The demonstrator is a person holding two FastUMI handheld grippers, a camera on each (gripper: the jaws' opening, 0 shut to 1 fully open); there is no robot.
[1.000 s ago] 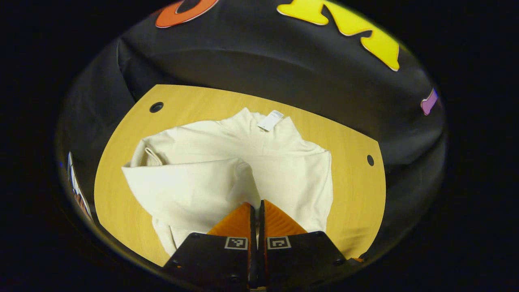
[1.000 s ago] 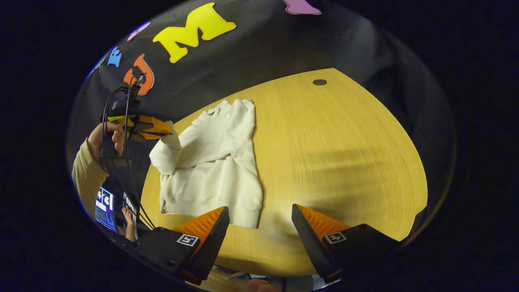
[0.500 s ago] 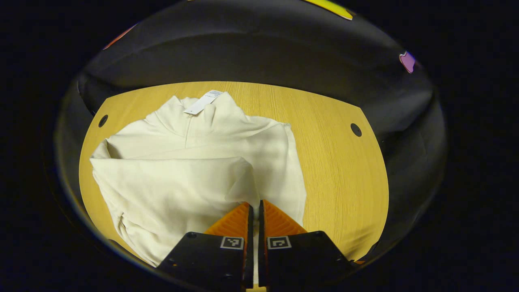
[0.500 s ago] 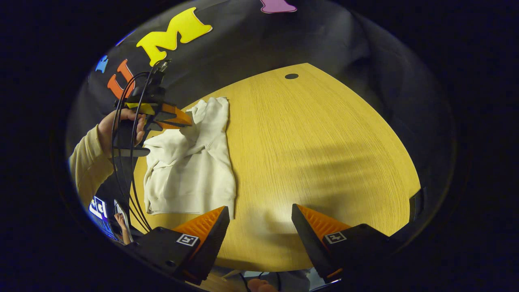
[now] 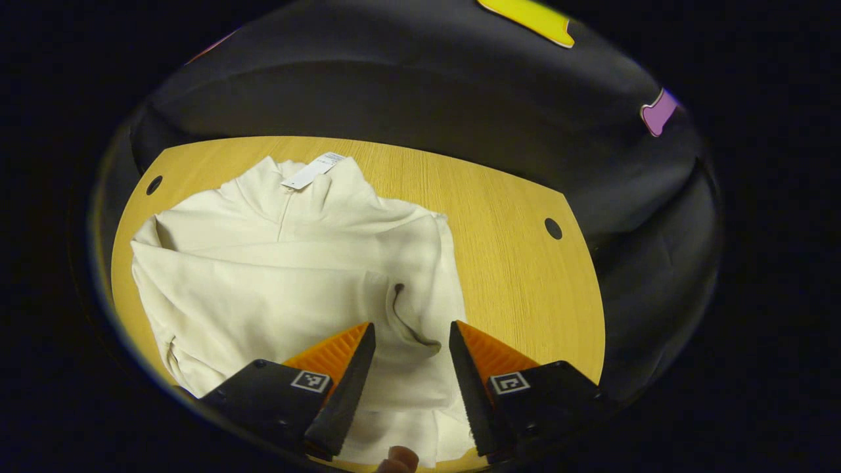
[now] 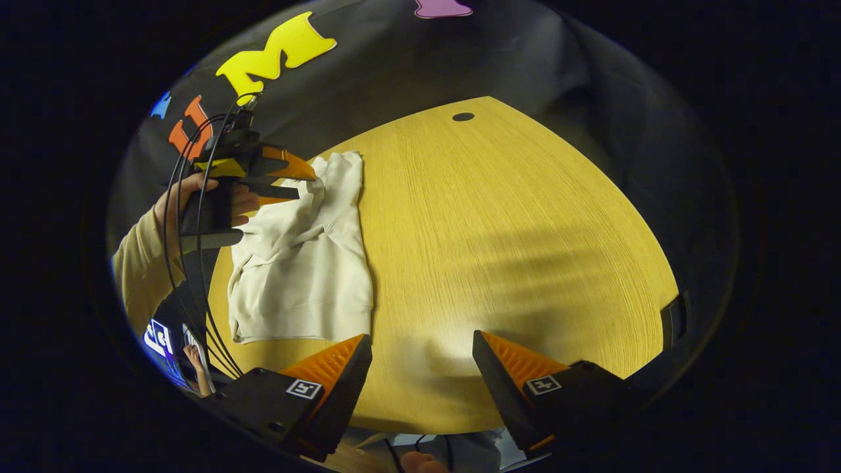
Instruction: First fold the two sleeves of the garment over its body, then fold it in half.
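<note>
In the left gripper view, the left gripper (image 5: 407, 358) has its fingers spread wide with nothing between them, poised just above the near part of a cream-white sweatshirt (image 5: 289, 263) that lies on the wooden bench (image 5: 519, 276). The sweatshirt sits on the left part of the bench, collar away from the camera, with a white tag (image 5: 314, 170) lying at the collar. One sleeve (image 5: 263, 309) is folded across the body, and its cuff (image 5: 410, 322) rests on the cloth just ahead of the gap between the fingers, not touched by either. The right edge of the garment is tucked in straight. Two small dark holes (image 5: 553, 228) mark the bench top, one at each far corner. A fingertip (image 5: 397, 458) peeks in at the bottom edge.

In the right gripper view, the right gripper (image 6: 420, 368) hovers over bare wood near the front edge of the bench (image 6: 525, 230), its fingers held wide apart and empty, well apart from the sweatshirt (image 6: 309, 263). The garment lies at the left side of the bench, hem toward the camera and body flat. Above its far part hangs the left gripper (image 6: 299, 184), gripped by a hand (image 6: 197, 203) in a pale yellow sleeve (image 6: 138, 269), its fingers parted and close over the cloth. Black cables (image 6: 190, 282) trail down from it. A lit screen (image 6: 161, 338) shows at the lower left beyond the bench.
</note>
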